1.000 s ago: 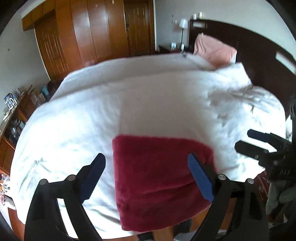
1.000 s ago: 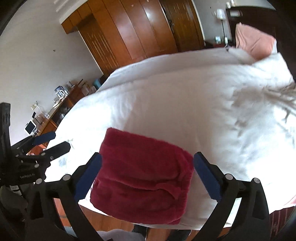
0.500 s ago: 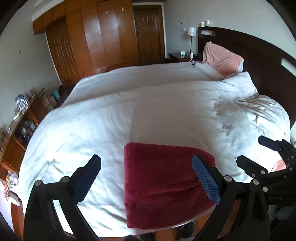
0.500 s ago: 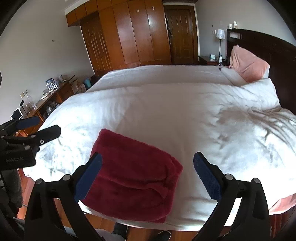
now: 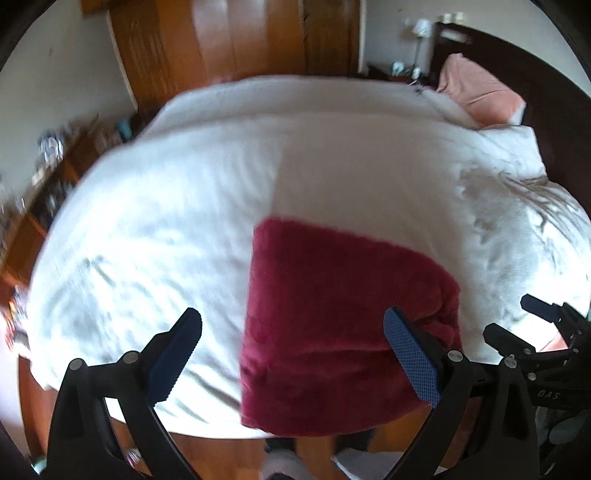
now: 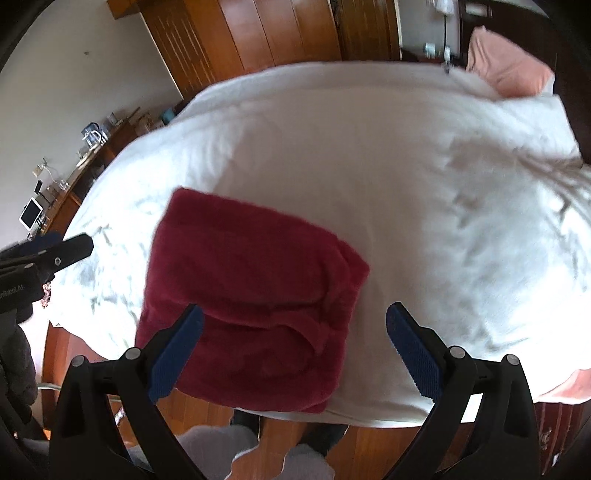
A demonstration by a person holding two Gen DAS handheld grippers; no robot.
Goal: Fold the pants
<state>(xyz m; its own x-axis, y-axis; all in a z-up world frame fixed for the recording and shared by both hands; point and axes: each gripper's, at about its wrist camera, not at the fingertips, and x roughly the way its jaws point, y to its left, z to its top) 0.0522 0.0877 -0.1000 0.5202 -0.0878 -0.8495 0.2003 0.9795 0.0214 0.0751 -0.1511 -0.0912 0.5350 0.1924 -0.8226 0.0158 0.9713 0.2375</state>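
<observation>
While both claws are held wide and empty, the pants (image 5: pixel 343 328) are seen at 12 o'clock of the left claw (image 5: pixel 291 354), at 11 of the right claw (image 6: pixel 295 354).

White duvet (image 6: pixel 351 155) covers the bed, rumpled toward its headboard end. Pink pillow (image 6: pixel 506 70) at the duvet's far right corner, against the dark headboard (image 5: pixel 517 70). Lamp (image 5: pixel 419 29) just beyond the pillow. Wooden wardrobe (image 6: pixel 251 33) past the duvet's far edge. Cluttered wooden sideboard (image 6: pixel 77 166) left of the bed, white tablet (image 6: pixel 30 218) on it. Wood floor (image 6: pixel 369 446) at the duvet's near edge.
</observation>
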